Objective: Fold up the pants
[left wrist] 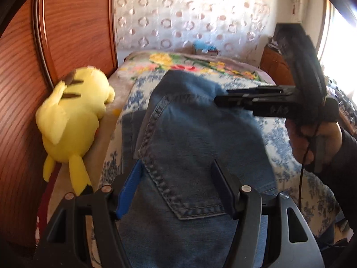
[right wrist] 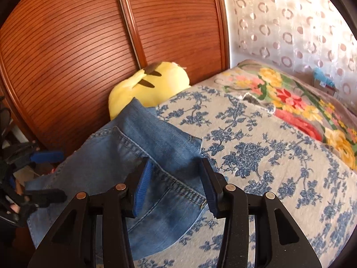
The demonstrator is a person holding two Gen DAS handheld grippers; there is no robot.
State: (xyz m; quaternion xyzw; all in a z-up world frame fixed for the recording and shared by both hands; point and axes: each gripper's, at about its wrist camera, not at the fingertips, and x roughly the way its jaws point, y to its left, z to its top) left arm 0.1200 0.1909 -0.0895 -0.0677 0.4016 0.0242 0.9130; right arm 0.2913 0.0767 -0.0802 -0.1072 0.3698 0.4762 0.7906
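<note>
Folded blue jeans (left wrist: 189,134) lie on the bed with a back pocket facing up. My left gripper (left wrist: 177,172) stands open over that pocket, its jaws wide apart and nothing pinched between them. In the right wrist view the jeans (right wrist: 133,138) reach from the bed's left edge toward the middle. My right gripper (right wrist: 176,174) hovers open over their waistband seam. Seen from the left wrist, the right gripper (left wrist: 219,99) sits above the far end of the jeans, carried by a hand (left wrist: 312,138). The left gripper (right wrist: 61,175) shows at the far left edge.
A yellow plush toy (left wrist: 73,122) (right wrist: 156,84) lies between the bed and the wooden slatted wardrobe (right wrist: 78,55). The bed has a blue-and-white floral cover (right wrist: 256,156) and a bright flowered blanket (right wrist: 290,98) at its far end. A patterned curtain (left wrist: 189,11) hangs behind.
</note>
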